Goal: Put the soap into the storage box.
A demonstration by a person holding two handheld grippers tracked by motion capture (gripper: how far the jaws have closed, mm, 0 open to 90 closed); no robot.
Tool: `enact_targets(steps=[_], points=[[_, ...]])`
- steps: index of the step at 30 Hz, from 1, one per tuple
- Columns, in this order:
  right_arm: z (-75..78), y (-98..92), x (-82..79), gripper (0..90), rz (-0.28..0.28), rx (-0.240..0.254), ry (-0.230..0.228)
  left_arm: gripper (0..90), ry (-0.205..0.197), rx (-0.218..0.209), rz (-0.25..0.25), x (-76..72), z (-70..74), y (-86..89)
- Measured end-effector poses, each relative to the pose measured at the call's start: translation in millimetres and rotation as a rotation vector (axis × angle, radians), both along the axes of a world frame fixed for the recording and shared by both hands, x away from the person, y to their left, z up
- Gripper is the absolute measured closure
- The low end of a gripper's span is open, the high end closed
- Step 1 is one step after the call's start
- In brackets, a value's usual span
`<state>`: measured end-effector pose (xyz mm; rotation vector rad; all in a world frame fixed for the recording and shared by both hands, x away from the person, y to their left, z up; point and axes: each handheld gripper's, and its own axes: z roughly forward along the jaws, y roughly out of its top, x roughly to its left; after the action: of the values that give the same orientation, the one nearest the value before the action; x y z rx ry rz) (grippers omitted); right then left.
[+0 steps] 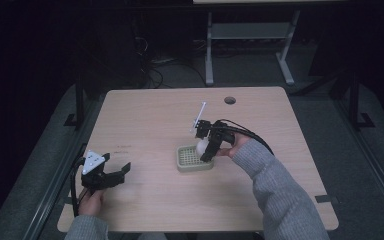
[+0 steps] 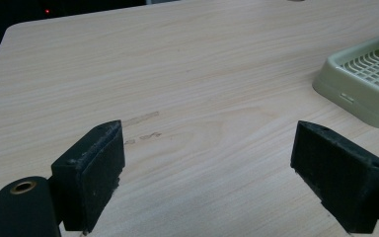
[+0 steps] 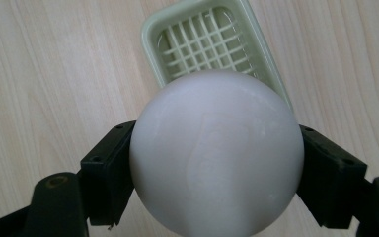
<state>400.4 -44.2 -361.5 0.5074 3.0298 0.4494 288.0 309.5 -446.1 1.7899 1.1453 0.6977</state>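
Right gripper (image 1: 206, 148) clamped on white ball (image 3: 217, 153) — green basket (image 3: 205, 44) directly below jaws, long axis running ahead. Left gripper (image 1: 114, 172) agape, well apart.

Around your work: a pale wooden table on a grey floor

You have the light wood-grain rectangular tabletop (image 1: 145, 115) in front of you, with a small round dark hole (image 1: 230, 100) near its far edge and faint tape-like smudges (image 2: 143, 118) on its left half. Beyond it you can see the grey metal legs of a second table (image 1: 250, 45), loose black cables (image 1: 152, 70) lying near them, and grey carpeted floor (image 1: 360, 165) on either side.
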Motion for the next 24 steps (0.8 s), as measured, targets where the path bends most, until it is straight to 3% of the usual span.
enact_targets(steps=[24], points=[[-20.2, 29.9, 15.1, 23.7, 0.034, -0.029, 0.013, 12.8, 0.000, -0.002, -0.003, 0.0, 0.1, -0.3]])
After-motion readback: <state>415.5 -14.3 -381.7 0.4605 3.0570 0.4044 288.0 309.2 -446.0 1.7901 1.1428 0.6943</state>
